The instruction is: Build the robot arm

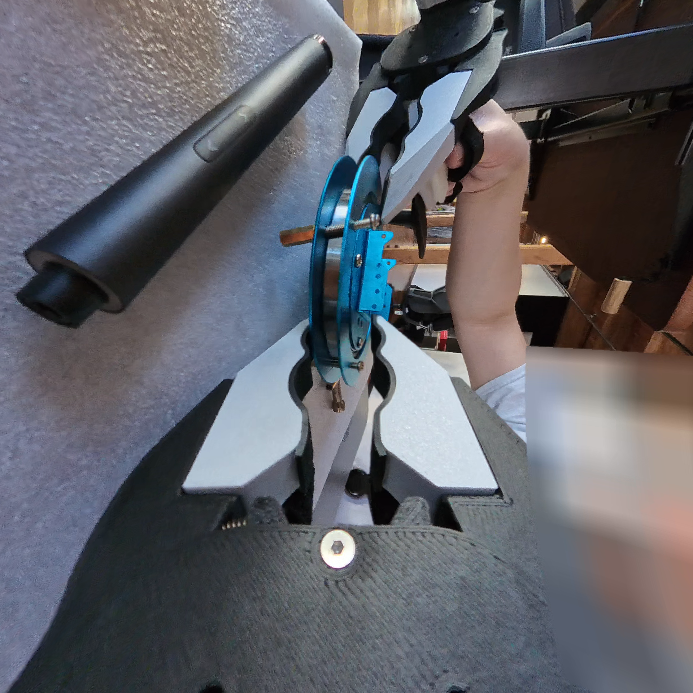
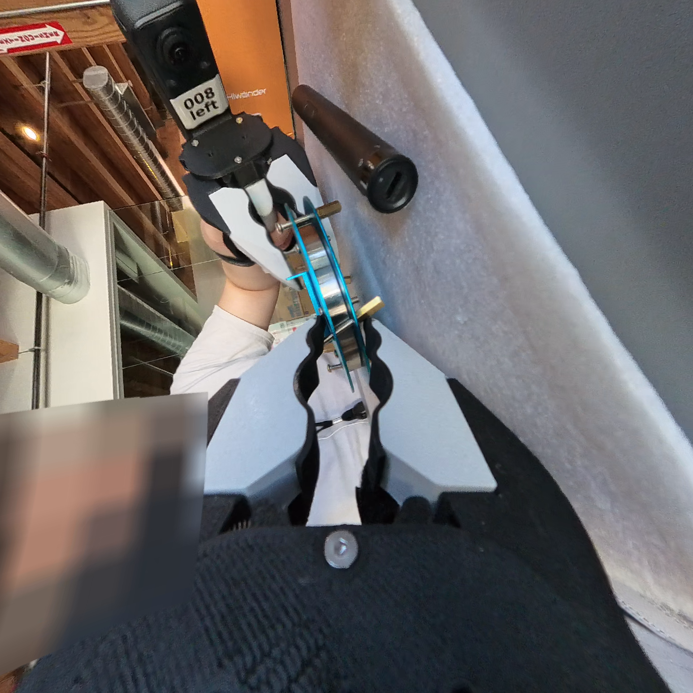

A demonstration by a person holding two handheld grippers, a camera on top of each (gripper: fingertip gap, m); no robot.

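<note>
While we hold the blue disc assembly [image 1: 333, 262] off the white foam sheet [image 1: 112, 375], our left gripper [image 1: 339, 337] pinches its near rim, fingers narrow around both discs. Our right gripper [image 1: 393, 180] clamps the far rim from the opposite side, fingers equally narrow. Brass standoffs [image 1: 290, 238] poke left towards the foam; a blue bracket [image 1: 375, 273] faces right. A black cylindrical tool [image 1: 180, 168] lies on the foam to the left, apart from both grippers.
</note>
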